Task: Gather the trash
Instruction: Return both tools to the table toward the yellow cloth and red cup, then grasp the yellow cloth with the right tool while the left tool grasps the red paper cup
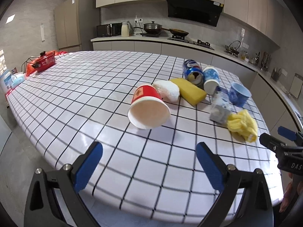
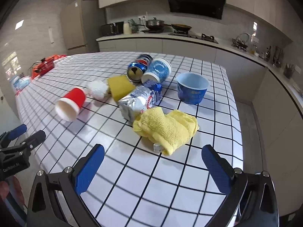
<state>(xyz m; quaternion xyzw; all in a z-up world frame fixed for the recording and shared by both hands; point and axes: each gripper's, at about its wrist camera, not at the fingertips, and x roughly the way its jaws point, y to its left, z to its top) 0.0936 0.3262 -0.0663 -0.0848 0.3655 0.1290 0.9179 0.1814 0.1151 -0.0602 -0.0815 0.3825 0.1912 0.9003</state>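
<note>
Your left gripper [image 1: 149, 164] gapes empty before the tipped red paper cup [image 1: 148, 106], likely your first pickup, needing a forward reach, while your right gripper [image 2: 152, 167], equally spread and empty, faces the yellow cloth [image 2: 166, 128], crumpled packet [image 2: 139, 100] and Pepsi can [image 2: 139, 68].

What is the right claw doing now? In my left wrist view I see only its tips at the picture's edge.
Observer: The right claw is open wide and empty; the yellow cloth lies on the table just ahead of it.
Operator: And what is the grey thing behind the cloth?
Observer: A crumpled silvery packet with blue and red print, lying on its side; the cloth overlaps its near end.
</note>
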